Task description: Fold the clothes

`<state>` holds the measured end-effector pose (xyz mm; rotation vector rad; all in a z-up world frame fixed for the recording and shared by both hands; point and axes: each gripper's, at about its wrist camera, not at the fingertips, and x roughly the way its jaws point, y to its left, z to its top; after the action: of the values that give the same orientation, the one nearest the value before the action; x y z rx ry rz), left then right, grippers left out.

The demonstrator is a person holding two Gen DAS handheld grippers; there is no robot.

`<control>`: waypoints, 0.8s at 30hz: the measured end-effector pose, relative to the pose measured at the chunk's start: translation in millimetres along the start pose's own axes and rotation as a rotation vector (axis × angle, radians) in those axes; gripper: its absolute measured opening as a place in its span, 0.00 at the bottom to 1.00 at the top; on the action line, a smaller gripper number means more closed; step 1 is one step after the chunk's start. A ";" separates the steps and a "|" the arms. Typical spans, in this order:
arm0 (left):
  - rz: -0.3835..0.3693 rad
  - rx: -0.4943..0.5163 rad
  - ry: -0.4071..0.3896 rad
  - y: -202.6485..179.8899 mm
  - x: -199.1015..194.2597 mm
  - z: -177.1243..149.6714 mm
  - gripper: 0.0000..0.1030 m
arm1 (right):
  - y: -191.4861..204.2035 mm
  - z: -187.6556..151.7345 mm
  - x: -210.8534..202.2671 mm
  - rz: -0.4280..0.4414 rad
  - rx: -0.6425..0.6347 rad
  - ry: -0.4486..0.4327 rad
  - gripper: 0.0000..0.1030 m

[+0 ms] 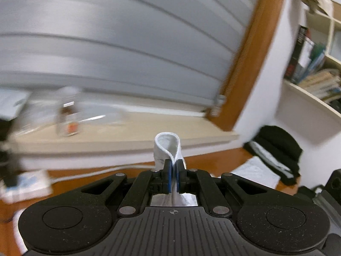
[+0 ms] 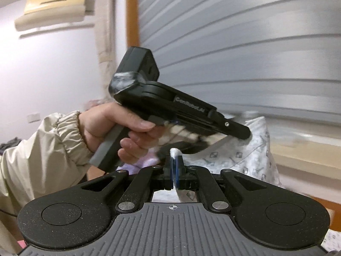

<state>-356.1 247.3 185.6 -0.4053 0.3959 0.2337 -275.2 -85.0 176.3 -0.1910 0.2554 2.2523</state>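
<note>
My left gripper is pinched tight on a fold of white cloth, looping out at twelve o'clock. My right gripper clamps another edge, the printed cloth spreading toward two o'clock.

Garment edge between left gripper fingers; windowsill behind, bottle on it; bookshelf right; folded clothes pile below shelf
</note>
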 end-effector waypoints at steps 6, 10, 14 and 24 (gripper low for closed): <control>0.067 -0.071 -0.029 66.8 -51.9 -25.9 0.04 | 18.9 -6.4 73.7 0.095 0.009 0.072 0.03; 0.130 -0.108 -0.021 101.4 -67.5 -42.2 0.04 | 25.5 -7.4 117.5 0.126 0.005 0.103 0.03; 0.195 -0.143 0.033 135.7 -67.0 -68.9 0.04 | 38.2 -22.8 153.4 0.117 -0.004 0.152 0.03; 0.319 -0.214 0.048 166.1 -62.0 -93.5 0.29 | 32.5 -52.6 186.5 0.095 0.017 0.265 0.46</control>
<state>-491.6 347.2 76.8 -0.5580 0.4844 0.5808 -416.0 19.5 87.8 -0.4785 0.4319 2.3156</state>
